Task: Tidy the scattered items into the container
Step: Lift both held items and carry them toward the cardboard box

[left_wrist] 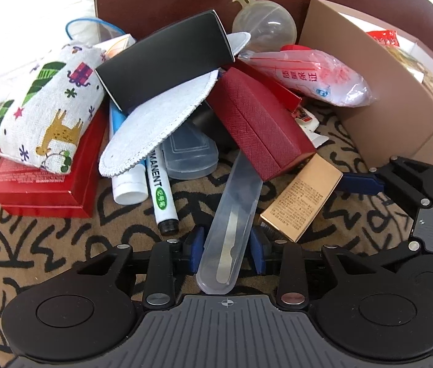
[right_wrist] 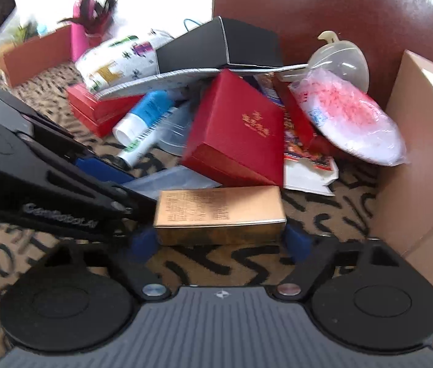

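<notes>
A pile of scattered items lies on a patterned cloth. My left gripper (left_wrist: 227, 247) is shut on a clear plastic case (left_wrist: 231, 224) with a metal file inside; its far end reaches under a red textured box (left_wrist: 256, 122). My right gripper (right_wrist: 221, 240) has its blue pads on both ends of a gold box (right_wrist: 221, 213), which rests on the cloth; the same box shows in the left wrist view (left_wrist: 302, 197). The tan cardboard container (left_wrist: 379, 101) stands at the right, also seen in the right wrist view (right_wrist: 425, 159).
The pile holds a black box (left_wrist: 164, 58), a printed fabric pouch (left_wrist: 44, 110), a flat red box (left_wrist: 47, 181), a marker (left_wrist: 161, 196), a white tube (left_wrist: 127, 184), a grey cloth pad (left_wrist: 161, 122), a clear ball (left_wrist: 264, 24) and a plastic packet (left_wrist: 323, 76). A brown chair back (right_wrist: 339, 9) stands behind.
</notes>
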Available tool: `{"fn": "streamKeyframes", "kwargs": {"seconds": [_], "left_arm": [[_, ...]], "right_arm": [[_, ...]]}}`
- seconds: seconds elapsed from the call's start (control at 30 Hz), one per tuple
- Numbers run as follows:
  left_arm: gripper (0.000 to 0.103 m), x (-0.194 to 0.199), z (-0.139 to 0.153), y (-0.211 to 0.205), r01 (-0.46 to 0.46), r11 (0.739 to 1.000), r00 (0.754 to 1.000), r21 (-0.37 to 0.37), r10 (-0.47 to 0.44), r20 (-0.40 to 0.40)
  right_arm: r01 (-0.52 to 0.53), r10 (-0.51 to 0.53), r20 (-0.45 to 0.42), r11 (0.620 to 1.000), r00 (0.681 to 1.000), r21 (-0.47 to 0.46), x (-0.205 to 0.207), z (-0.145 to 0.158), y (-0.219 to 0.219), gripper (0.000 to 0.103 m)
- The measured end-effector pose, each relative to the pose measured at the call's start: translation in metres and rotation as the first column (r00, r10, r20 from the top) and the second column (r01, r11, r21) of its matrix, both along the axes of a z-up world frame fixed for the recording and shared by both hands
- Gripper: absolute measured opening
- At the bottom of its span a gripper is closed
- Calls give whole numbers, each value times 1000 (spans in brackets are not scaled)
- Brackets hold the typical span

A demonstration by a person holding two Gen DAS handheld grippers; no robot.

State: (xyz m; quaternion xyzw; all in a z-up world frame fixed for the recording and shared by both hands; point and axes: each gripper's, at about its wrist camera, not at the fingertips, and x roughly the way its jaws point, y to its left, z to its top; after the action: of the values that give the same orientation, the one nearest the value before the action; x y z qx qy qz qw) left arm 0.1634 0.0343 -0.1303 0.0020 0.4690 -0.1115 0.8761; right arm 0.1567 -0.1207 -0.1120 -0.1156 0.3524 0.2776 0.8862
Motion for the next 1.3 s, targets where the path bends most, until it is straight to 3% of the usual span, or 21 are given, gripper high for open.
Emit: {"fn": "streamKeyframes", "kwargs": {"seconds": [0.13, 0.43, 0.57, 0.67, 0.8, 0.87, 0.9, 0.93, 1.1, 1.13, 1.2, 1.23, 1.3], "left_arm": [[25, -17, 0, -7, 37, 999, 999, 14, -37, -7], [25, -84, 1, -14, 102, 994, 994, 26, -101, -45], [63, -93, 0, -25, 96, 993, 995, 76, -94, -31], [69, -86, -2, -36, 93, 990, 996, 103, -91, -18], [67, -76, -4, -35, 86, 993, 996, 75, -85, -18], [38, -73, -3, -34, 82, 993, 997, 81, -81, -12], [28, -73, -2, -33, 83, 994, 997, 78, -82, -11], [25, -73, -1, -32, 82, 994, 997, 70, -81, -16], [27, -77, -1, -35, 87, 993, 996, 82, -87, -8], [42, -78, -2, -36, 96, 991, 995, 88, -96, -1], [47, -80, -3, -40, 101, 989, 995, 107, -102, 11], [47, -80, -3, -41, 97, 989, 995, 111, -99, 12], [33, -80, -4, -42, 97, 989, 995, 112, -100, 17]], "right_arm": [[-23, 22, -10, 999, 1000, -31, -16, 2, -2, 84], [-22, 19, -80, 999, 997, -38, -94, 4, -51, 85], [29, -32, -74, 999, 997, -43, -106, 4, -63, 92], [49, -52, -67, 998, 996, -45, -101, 5, -60, 92], [39, -41, -54, 998, 998, -53, -96, 5, -54, 92], [40, -44, -61, 997, 997, -64, -93, 2, -52, 92], [43, -48, -70, 997, 996, -64, -92, 1, -51, 91], [46, -50, -76, 997, 996, -59, -92, 1, -52, 90], [52, -56, -82, 998, 995, -47, -94, 1, -52, 87], [54, -58, -81, 997, 995, -46, -94, 0, -52, 87], [59, -63, -88, 998, 994, -38, -93, 0, -52, 88], [62, -65, -92, 998, 994, -32, -93, 0, -53, 86], [73, -75, -94, 997, 993, -20, -92, -1, -55, 86]]}}
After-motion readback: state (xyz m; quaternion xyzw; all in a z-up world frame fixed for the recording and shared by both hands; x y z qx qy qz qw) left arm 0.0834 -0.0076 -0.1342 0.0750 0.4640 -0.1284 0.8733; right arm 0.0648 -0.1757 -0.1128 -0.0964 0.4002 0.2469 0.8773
